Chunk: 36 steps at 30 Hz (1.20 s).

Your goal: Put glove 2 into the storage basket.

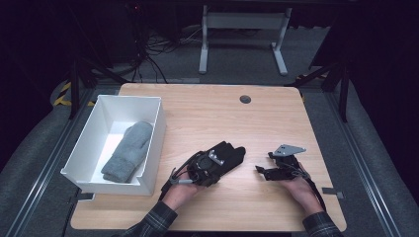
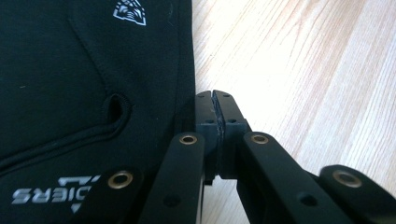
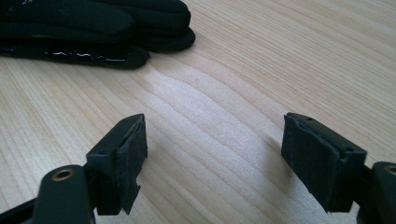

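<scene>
Black glove on pale wood-grain table

The soft black glove [image 1: 228, 154] lies mid-table; the left gripper [image 2: 215, 114], jaws pressed together empty, sits at its 7 o'clock edge. The right gripper [image 3: 215, 154], foam-padded jaws wide apart, rests toward 3 o'clock.

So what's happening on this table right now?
A person is working at a wooden table with a hand-held gripper in each hand. The left hand-held gripper has its jaws shut and sits right at the edge of a black glove lying mid-table; whether it pinches the fabric is hard to tell. The right hand-held gripper rests nearby with its jaws wide open and nothing between them. A grey mitten already lies in the white bin on the left.
</scene>
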Each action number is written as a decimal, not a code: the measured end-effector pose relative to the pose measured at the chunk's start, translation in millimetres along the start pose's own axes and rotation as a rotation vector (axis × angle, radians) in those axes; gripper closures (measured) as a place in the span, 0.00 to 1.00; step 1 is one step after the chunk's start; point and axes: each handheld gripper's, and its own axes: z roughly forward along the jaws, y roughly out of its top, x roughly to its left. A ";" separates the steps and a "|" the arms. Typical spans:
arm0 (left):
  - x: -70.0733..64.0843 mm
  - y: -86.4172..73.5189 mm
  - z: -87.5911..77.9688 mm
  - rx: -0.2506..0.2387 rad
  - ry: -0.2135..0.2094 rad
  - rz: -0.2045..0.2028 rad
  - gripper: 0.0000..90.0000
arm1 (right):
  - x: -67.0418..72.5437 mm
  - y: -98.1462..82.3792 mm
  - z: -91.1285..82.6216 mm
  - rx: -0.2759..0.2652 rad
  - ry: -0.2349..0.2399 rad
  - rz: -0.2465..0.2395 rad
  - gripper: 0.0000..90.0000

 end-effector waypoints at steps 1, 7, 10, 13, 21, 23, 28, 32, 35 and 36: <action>-0.3 0.5 -2.0 -0.009 -0.001 -0.002 0.99 | 0.0 0.0 -0.1 0.001 -0.001 0.000 0.26; 3.9 11.3 -21.1 -0.084 0.039 0.041 0.71 | -0.1 0.0 0.0 0.000 -0.001 0.002 0.26; 12.0 18.2 -25.3 -0.083 0.077 0.071 0.55 | -0.1 -0.1 0.0 0.001 -0.001 0.002 0.26; 21.6 23.2 -26.2 -0.098 0.086 0.082 0.44 | -0.1 -0.1 0.0 0.001 -0.001 0.002 0.26; 42.1 27.5 -9.2 -0.075 0.116 0.084 0.23 | 0.0 -0.1 0.0 0.000 -0.004 0.004 0.25; 46.0 27.8 -5.0 -0.071 0.121 0.071 0.21 | 0.1 -0.1 0.0 0.000 -0.005 0.004 0.25; 48.9 28.8 6.0 -0.042 0.133 0.070 0.19 | 0.1 0.0 0.0 0.000 -0.005 0.004 0.25; 50.7 27.5 15.5 -0.018 0.139 0.062 0.17 | 0.3 0.0 0.1 0.000 -0.007 0.006 0.26; 53.8 25.9 18.3 -0.010 0.118 0.050 0.17 | 0.4 -0.1 0.0 0.000 -0.006 0.006 0.26; 54.7 25.0 19.0 -0.019 0.111 0.042 0.16 | 0.5 -0.1 0.0 -0.001 -0.007 0.006 0.26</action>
